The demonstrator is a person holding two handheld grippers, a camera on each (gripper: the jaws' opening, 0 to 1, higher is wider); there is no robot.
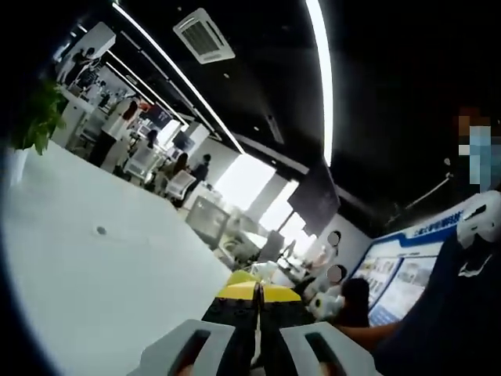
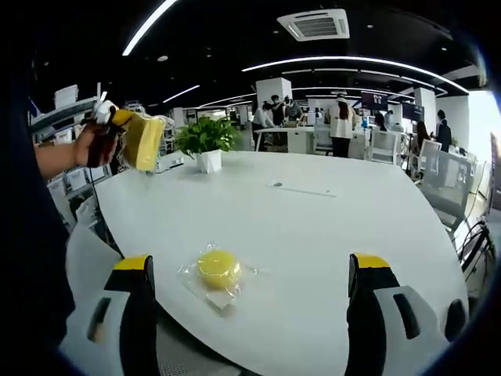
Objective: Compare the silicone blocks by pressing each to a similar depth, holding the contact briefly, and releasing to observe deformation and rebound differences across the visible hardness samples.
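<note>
A round yellow silicone block (image 2: 219, 269) in a clear bag lies on the white table (image 2: 329, 235), close in front of my right gripper (image 2: 252, 265). That gripper is open, its jaws wide apart on either side of the block and not touching it. A hand holds my left gripper (image 2: 108, 122) up at the far left, above the table edge. It is shut on a second bagged block, yellow and squarish (image 2: 145, 141), which hangs from it. In the left gripper view the left gripper (image 1: 257, 294) has its yellow-tipped jaws pressed together, pointing up across the room.
A potted plant (image 2: 207, 139) stands at the table's far side. Chairs (image 2: 446, 188) line the right edge. People stand at desks (image 2: 341, 125) in the background. A person in a dark sleeve (image 1: 438, 313) is close on the right.
</note>
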